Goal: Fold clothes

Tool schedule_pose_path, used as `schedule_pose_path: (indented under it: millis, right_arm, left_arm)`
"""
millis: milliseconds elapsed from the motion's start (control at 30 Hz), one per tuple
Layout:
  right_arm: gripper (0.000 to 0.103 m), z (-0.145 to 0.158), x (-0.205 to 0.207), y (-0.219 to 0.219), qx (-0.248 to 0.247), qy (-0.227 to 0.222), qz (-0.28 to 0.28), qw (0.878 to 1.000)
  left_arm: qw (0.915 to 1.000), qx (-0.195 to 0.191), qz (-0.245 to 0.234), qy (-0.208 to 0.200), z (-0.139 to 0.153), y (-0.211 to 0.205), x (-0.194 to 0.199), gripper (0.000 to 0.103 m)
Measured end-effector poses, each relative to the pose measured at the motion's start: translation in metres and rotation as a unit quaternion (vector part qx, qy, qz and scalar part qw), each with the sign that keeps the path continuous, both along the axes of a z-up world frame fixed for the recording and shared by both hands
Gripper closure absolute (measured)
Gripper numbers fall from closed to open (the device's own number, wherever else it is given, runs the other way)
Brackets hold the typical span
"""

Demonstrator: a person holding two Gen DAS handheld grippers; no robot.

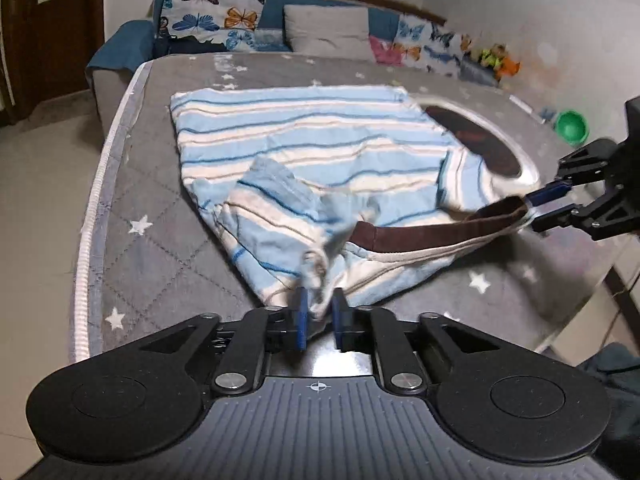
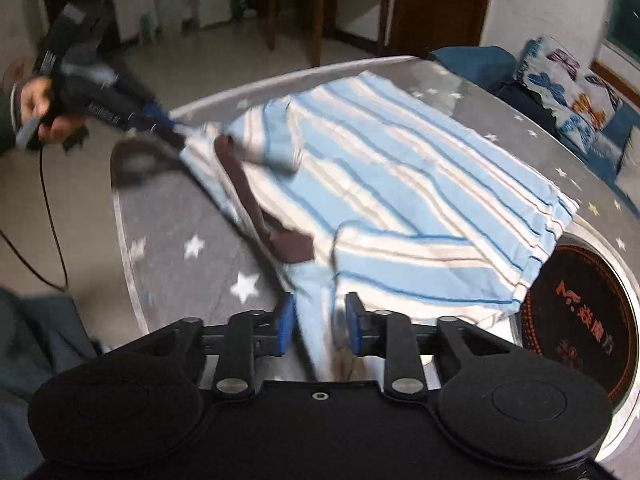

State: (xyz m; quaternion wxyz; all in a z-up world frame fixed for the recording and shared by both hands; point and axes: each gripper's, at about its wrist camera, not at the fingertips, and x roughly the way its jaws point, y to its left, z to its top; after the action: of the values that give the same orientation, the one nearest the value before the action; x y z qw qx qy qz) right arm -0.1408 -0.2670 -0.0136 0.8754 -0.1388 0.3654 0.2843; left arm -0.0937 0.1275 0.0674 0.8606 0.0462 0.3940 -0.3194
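Folding is barely begun: the striped shirt lies mostly flat on the worktop, left claw and right claw each pinching a shoulder edge

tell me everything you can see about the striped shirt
The striped shirt is soft knit fabric in light blue and white bands with thin darker blue lines and a brown collar band. It lies mostly flat but rumpled on the grey star-print table cover, one edge over a round inset burner. The left gripper and right gripper each pinch cloth near the collar end.
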Motion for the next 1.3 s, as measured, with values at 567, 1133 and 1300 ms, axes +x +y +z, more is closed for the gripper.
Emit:
schedule_pose_path:
  millis: [567, 1133, 1300]
  right_arm:
    - [0.067, -0.066, 0.054, 0.035, 0.008, 0.025, -0.053, 0.998]
    - [0.091, -0.063, 0.048, 0.014, 0.013, -0.012, -0.114, 0.993]
    - [0.095, -0.048, 0.036, -0.022, 0.034, -0.035, -0.172, 0.984]
  left_arm:
    - [0.9995, 0.010, -0.031, -0.004, -0.019, -0.096, 0.038, 0.061]
    - [0.9973, 0.063, -0.030, -0.023, -0.045, -0.119, 0.031, 0.086]
    - [0.9983, 0.041, 0.004, -0.043, -0.033, -0.105, 0.027, 0.097]
